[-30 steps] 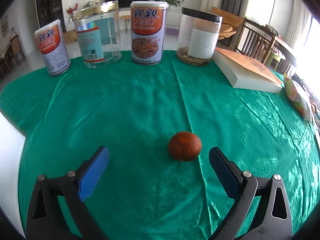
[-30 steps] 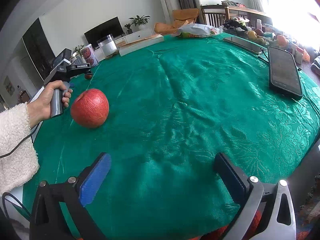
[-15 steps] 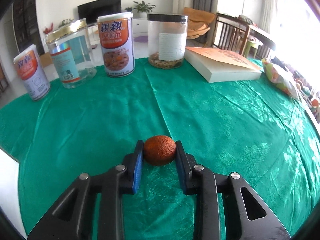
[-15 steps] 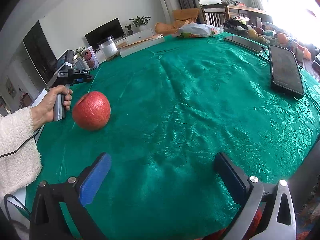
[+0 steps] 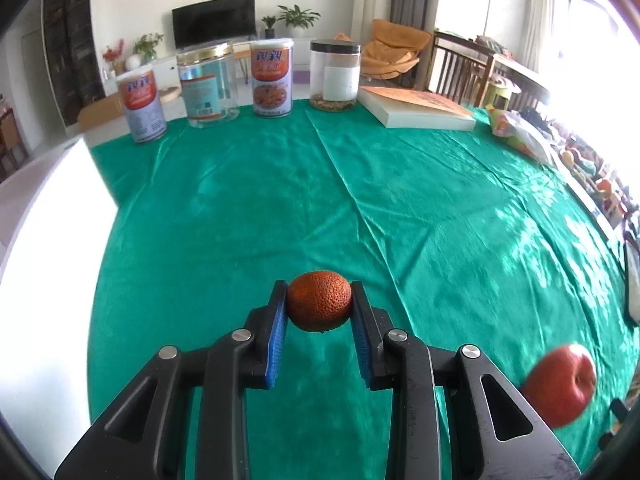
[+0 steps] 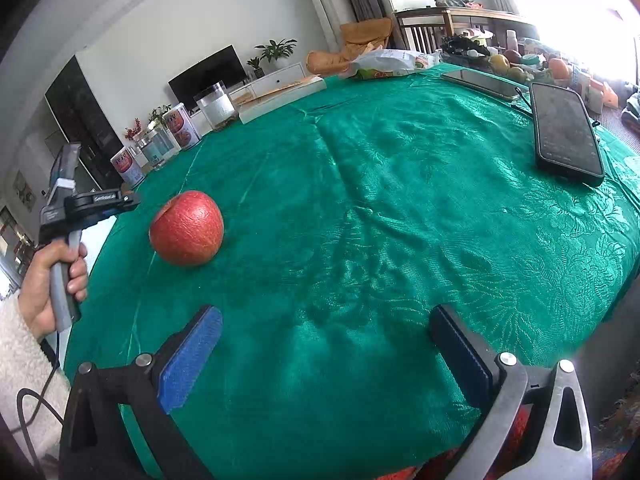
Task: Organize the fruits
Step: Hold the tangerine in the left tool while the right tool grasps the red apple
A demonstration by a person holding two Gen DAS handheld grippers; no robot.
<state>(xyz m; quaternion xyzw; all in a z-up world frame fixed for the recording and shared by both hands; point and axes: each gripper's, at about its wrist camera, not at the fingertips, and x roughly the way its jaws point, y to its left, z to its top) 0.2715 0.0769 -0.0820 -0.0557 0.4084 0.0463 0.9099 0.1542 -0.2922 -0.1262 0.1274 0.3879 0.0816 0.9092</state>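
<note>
Left-wrist view, lower centre of the frame: my left gripper [image 5: 320, 306] is closed tight on the small, round, pitted dark-orange tangerine [image 5: 319, 306], its blue pads pressing either side. The fruit sits high between the pad tips with the green satin tablecloth [image 5: 440, 208] showing beneath it, so I judge it is off the cloth. That shallow hold is my worry: the skin is rounded and the pads catch only its widest part, so a quick swing or a roll of my wrist could squeeze it out forward, and on this slick cloth it would roll. The round red apple [image 5: 560, 386] lies at the lower right; a dropped tangerine could knock it toward the table edge. In the right-wrist view my right gripper [image 6: 324, 354] is spread wide and holds nothing, with the apple at the middle left.
</note>
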